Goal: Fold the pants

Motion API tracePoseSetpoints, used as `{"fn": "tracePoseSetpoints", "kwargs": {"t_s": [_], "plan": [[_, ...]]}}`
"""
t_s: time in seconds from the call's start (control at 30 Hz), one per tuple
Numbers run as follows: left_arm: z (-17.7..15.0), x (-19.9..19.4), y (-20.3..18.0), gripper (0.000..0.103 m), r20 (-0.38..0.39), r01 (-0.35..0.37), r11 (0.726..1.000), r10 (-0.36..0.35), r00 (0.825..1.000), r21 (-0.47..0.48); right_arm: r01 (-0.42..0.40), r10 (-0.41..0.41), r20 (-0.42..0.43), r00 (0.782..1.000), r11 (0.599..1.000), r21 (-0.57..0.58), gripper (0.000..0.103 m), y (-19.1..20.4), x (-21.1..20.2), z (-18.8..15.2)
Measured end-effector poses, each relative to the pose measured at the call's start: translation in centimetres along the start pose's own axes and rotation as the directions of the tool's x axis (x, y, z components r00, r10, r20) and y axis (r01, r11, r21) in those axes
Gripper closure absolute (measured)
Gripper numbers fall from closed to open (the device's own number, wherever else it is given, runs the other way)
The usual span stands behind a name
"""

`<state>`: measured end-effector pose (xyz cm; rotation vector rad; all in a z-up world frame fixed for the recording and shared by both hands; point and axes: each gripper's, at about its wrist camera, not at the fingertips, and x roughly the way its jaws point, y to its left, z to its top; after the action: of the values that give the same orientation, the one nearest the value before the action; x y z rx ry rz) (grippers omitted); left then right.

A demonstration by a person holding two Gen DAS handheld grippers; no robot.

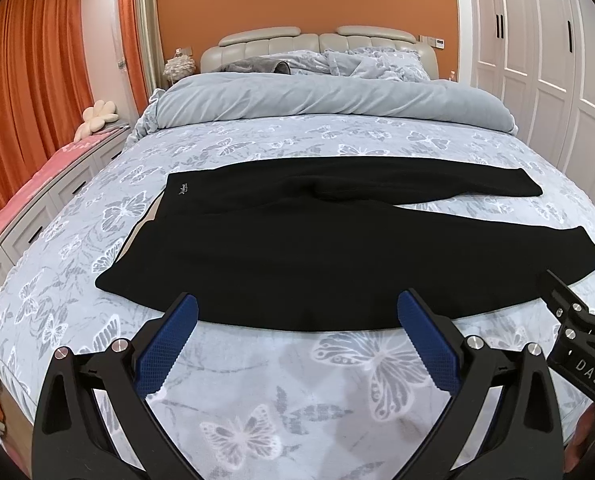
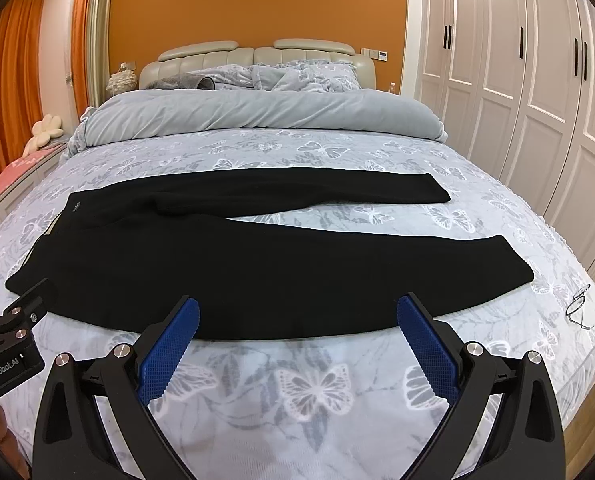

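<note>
Black pants (image 1: 297, 248) lie flat across the bed, waistband at the left, both legs running to the right and spread in a narrow V. They also show in the right wrist view (image 2: 257, 268). My left gripper (image 1: 297, 312) is open and empty, fingertips at the near edge of the pants' near leg. My right gripper (image 2: 297, 312) is open and empty, also at the near edge of that leg, farther right. The right gripper shows at the right edge of the left wrist view (image 1: 569, 312); the left gripper shows at the left edge of the right wrist view (image 2: 13, 320).
The bed (image 1: 297, 392) has a grey butterfly-print sheet. A rolled grey duvet (image 1: 329, 100) and pillows lie at the headboard end. Eyeglasses (image 2: 581, 306) lie on the sheet near the right edge. White wardrobes (image 2: 517, 80) stand right, orange curtains (image 1: 29, 80) left.
</note>
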<state>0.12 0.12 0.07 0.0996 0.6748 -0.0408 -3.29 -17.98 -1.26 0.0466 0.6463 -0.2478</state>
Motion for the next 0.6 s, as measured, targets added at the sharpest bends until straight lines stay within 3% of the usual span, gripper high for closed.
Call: {"fn": "tracePoseSetpoints", "kwargs": {"t_s": [0.6], "plan": [[0.04,-0.07,0.1,0.005,0.004,-0.002,1.0,0.002,1.0,-0.001,0.001,-0.001,0.002,1.0,1.0,0.0,0.005,-0.06,-0.34,0.3]]}}
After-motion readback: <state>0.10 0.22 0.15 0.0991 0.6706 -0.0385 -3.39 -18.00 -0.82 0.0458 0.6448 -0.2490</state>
